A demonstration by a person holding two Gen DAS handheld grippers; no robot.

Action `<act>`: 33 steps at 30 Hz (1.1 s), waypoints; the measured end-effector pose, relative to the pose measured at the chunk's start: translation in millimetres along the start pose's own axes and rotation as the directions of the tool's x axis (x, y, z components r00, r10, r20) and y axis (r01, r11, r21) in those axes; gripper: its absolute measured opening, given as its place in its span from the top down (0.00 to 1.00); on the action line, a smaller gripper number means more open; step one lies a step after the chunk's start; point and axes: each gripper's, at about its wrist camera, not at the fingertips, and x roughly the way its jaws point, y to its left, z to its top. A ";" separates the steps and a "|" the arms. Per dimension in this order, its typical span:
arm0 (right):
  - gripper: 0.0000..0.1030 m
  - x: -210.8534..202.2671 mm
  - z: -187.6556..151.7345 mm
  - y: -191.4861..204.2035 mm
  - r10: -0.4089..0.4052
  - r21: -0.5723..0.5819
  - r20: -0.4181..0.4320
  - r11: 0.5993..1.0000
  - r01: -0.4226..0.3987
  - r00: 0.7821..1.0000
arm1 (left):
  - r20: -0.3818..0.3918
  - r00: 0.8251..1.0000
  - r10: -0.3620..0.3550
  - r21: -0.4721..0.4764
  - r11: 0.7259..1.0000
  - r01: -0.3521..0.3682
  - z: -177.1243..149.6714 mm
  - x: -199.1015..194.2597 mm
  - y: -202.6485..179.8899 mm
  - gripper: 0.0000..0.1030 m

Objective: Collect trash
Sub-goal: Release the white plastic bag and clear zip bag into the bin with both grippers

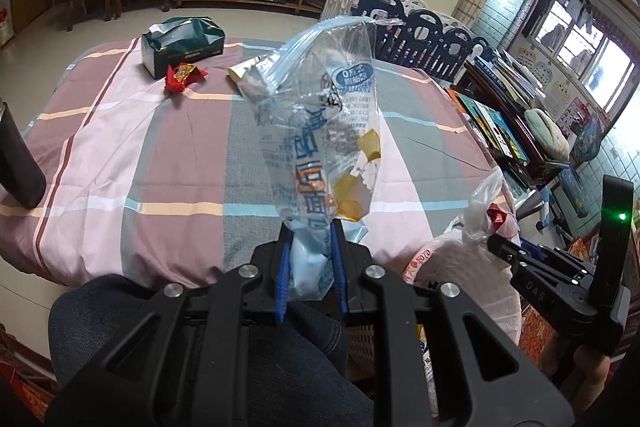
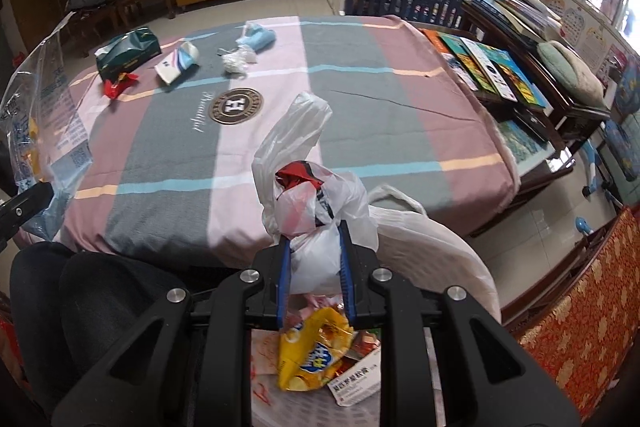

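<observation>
My left gripper [image 1: 310,251] clamps the clear snack bag [image 1: 320,131]; my right gripper [image 2: 314,259] pinches the trash bag [image 2: 316,211] rim. Risk: rim sags shut, snack bag misses beside it.

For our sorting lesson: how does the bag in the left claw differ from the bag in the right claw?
The clear zip bag is see-through with blue print; the white plastic bag is milky and plain. The clear zip bag stands stiffly upright; the white plastic bag is crumpled, a red wrapper inside. Both are pinched between blue claw pads.
</observation>
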 end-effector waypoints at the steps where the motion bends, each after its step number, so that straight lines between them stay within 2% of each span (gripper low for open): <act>1: 0.79 -0.1 -1.9 -3.8 -0.005 0.003 -0.004 1.000 0.005 1.000 | -0.003 1.000 -0.004 0.008 1.000 0.004 -0.9 0.3 -3.3 0.81; 9: 0.79 7.4 -29.1 -37.3 -0.046 0.038 -0.065 0.998 0.048 0.997 | -0.039 0.999 -0.038 0.076 0.996 0.041 -11.8 6.8 -30.5 0.81; 21: 0.77 39.3 -75.6 -59.5 -0.004 0.125 -0.211 0.992 0.031 0.978 | -0.098 0.994 -0.050 0.122 0.991 0.062 -25.5 18.8 -49.5 0.81; 23: 0.71 41.8 -77.5 -65.0 -0.007 0.143 -0.224 0.989 0.040 0.975 | -0.115 0.992 -0.055 0.131 0.989 0.070 -29.5 22.4 -53.9 0.81; 27: 0.43 42.2 -80.1 -82.6 -0.005 0.218 -0.235 0.974 0.058 0.972 | -0.141 0.988 -0.065 0.152 0.985 0.087 -34.4 27.1 -62.4 0.81; 30: 0.38 36.2 -79.4 -100.6 0.046 0.311 -0.211 0.950 0.022 0.976 | -0.157 0.984 -0.085 0.168 0.979 0.112 -38.0 29.5 -68.5 0.81; 33: 0.35 25.9 -75.8 -114.1 0.032 0.356 -0.163 0.934 0.028 0.986 | -0.190 0.975 -0.114 0.192 0.970 0.150 -44.4 36.0 -77.5 0.81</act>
